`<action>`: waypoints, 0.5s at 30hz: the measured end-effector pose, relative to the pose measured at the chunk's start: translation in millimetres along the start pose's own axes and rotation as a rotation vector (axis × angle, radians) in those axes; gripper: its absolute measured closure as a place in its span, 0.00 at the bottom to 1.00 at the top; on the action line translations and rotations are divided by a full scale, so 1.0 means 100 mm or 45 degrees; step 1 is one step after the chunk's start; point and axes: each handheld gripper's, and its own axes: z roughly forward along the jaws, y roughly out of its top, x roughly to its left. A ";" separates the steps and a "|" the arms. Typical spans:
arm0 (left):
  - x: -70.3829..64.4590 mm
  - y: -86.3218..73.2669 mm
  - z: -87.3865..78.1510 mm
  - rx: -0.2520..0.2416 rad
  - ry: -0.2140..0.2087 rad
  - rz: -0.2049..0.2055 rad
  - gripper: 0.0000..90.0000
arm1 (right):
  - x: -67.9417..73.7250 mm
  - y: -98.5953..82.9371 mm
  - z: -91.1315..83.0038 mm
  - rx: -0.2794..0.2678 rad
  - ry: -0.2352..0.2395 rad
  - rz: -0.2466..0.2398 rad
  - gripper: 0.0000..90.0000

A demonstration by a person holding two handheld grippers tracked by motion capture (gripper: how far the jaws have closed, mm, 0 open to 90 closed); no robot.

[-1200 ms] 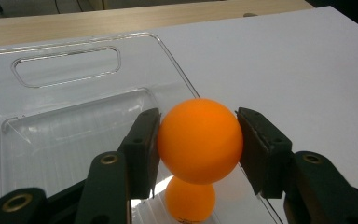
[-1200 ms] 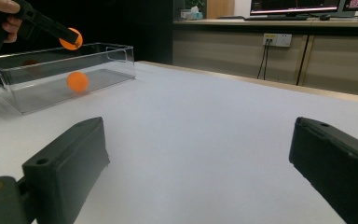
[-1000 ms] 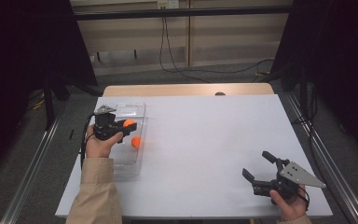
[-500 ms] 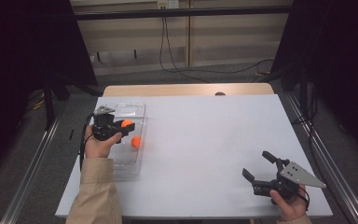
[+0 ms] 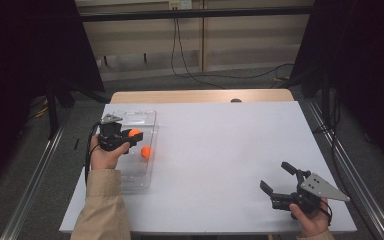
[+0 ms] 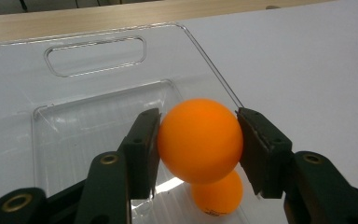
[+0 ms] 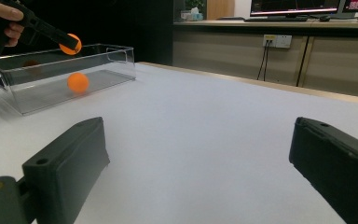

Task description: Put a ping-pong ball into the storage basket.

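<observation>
My left gripper is shut on an orange ball and holds it just above a clear plastic bin at the table's left. In the left gripper view both pads press the ball at its sides. A second orange ball lies on the bin's floor, directly under the held one. Near the front right corner, my right gripper rests low over the table, open, with nothing between its fingers. Its view faces the far-off bin and the held ball.
The white table top stretches bare between the bin and my right gripper. A wooden strip runs along the far edge. Metal rails flank both sides of the table.
</observation>
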 end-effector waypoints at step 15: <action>-0.01 0.00 -0.04 -0.036 0.034 -0.005 0.37 | 0.00 0.00 0.00 -0.002 0.002 0.003 0.04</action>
